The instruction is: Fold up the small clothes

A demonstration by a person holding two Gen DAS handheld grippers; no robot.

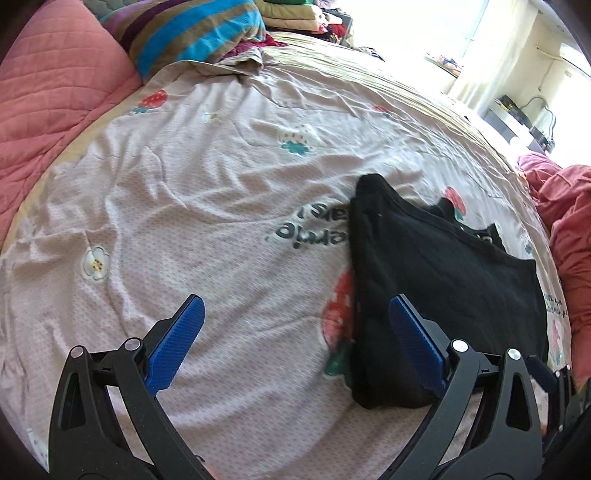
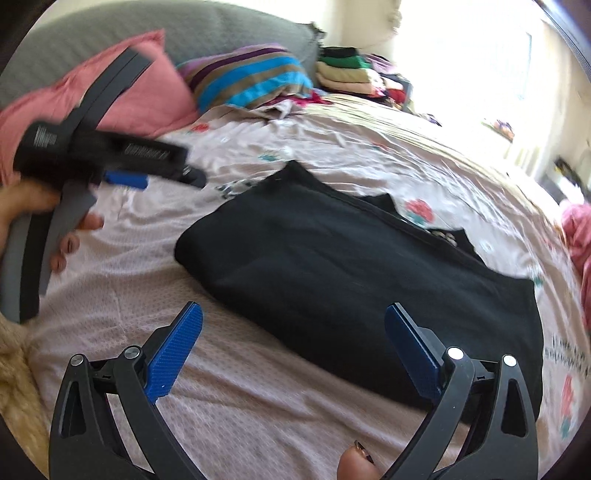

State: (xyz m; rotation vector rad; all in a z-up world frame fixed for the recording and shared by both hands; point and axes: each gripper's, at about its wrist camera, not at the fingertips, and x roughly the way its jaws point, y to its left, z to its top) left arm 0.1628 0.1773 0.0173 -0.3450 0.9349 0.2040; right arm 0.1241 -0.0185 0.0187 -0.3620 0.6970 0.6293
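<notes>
A black garment lies folded flat on the pink patterned bedsheet, at the right of the left wrist view. My left gripper is open just above the sheet; its right finger sits over the garment's near left edge. In the right wrist view the same black garment fills the middle. My right gripper is open above its near edge, holding nothing. The left gripper shows blurred at the left there, held by a hand.
Pink quilted pillows and a striped blanket lie at the head of the bed. Folded clothes are stacked at the far side. A pink cloth heap lies at the right edge. A fingertip shows at the bottom.
</notes>
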